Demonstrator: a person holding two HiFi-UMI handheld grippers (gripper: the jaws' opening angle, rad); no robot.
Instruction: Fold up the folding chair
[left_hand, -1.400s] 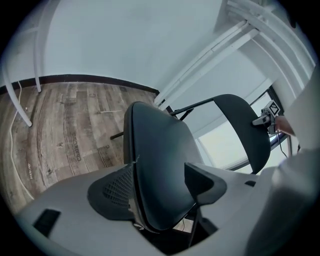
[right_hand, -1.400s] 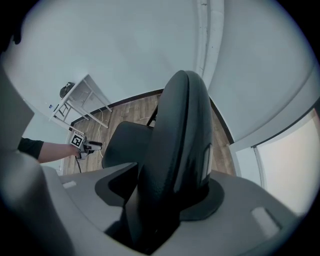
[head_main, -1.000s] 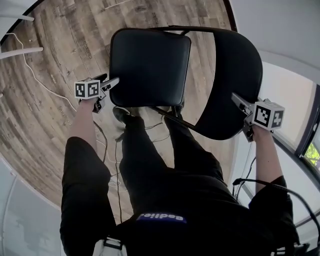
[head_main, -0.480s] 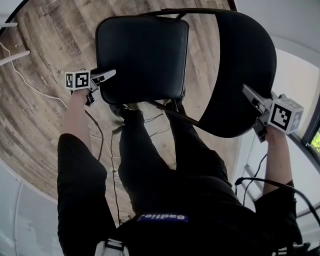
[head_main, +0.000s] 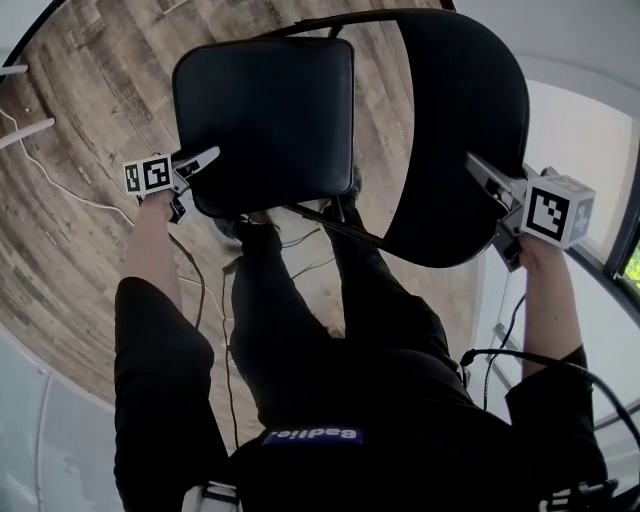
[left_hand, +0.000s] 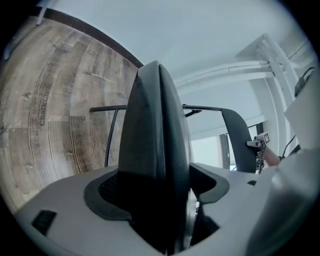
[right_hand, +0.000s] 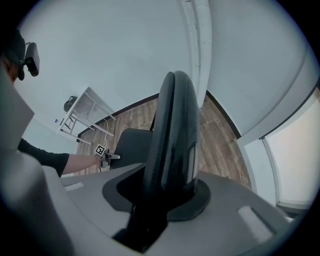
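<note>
Right jaws have just been closing. The right gripper (head_main: 482, 172) sits at 3 o'clock in the head view, and it now looks pinched onto the outer rim of the backrest (head_main: 455, 130). Its own view shows no daylight between the jaws, only dark padding, so I read that as a hold on the rim. Over at 9 o'clock the left gripper (head_main: 205, 158) has dropped a touch since a second ago and settled, with its tips right at the left edge of the seat (head_main: 270, 120). Its jaws are pressed together with nothing I can see between them. I judge it's there to push or lift that edge, not to clamp it. The folding chair (head_main: 340, 222) itself hasn't budged. It stands open on the wooden floor (head_main: 100, 90) at 12 o'clock in front of me, seat flat and backrest up, just as it was. So both ends are now covered, one hand anchoring the back and one at the seat, but the fold proper hasn't started. As for writing, there's a blue tab (head_main: 310, 435) at my operator's waist with white lettering, which I can't read with confidence. The marker cube (head_main: 556, 210) carries only black-and-white squares, no words. I see no brand on the chair.
</note>
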